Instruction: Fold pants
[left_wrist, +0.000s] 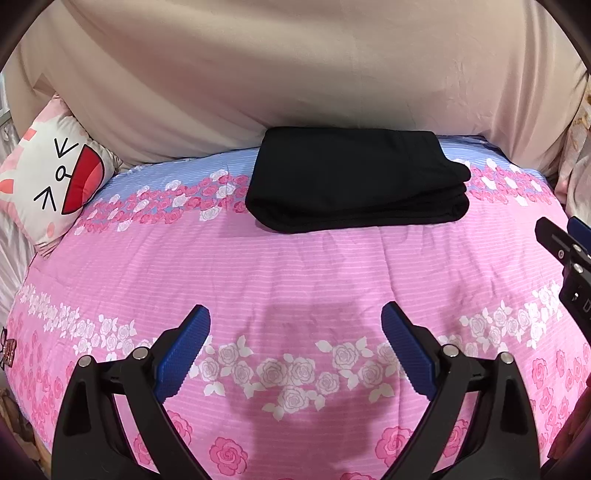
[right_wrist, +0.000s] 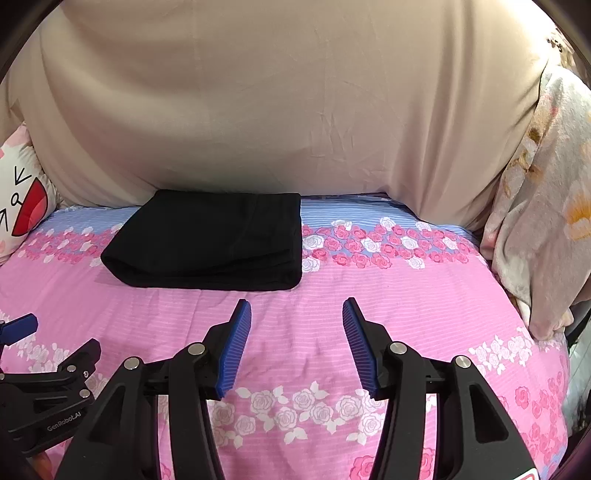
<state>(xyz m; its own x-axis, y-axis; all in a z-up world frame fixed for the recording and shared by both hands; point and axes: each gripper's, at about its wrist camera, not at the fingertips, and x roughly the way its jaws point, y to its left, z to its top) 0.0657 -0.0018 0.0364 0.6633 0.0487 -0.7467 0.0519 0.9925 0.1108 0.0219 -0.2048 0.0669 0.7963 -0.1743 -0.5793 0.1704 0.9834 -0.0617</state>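
Observation:
The black pants lie folded into a compact rectangle at the far side of the pink floral bedspread, against the beige backing; they also show in the right wrist view. My left gripper is open and empty, hovering over the bedspread well in front of the pants. My right gripper is open and empty, a little in front of the pants' near right corner. The right gripper's body shows at the right edge of the left wrist view; the left gripper shows at the lower left of the right wrist view.
A beige sheet-covered backing rises behind the bed. A cartoon-face pillow lies at the far left. A pale floral blanket is heaped at the right edge of the bed.

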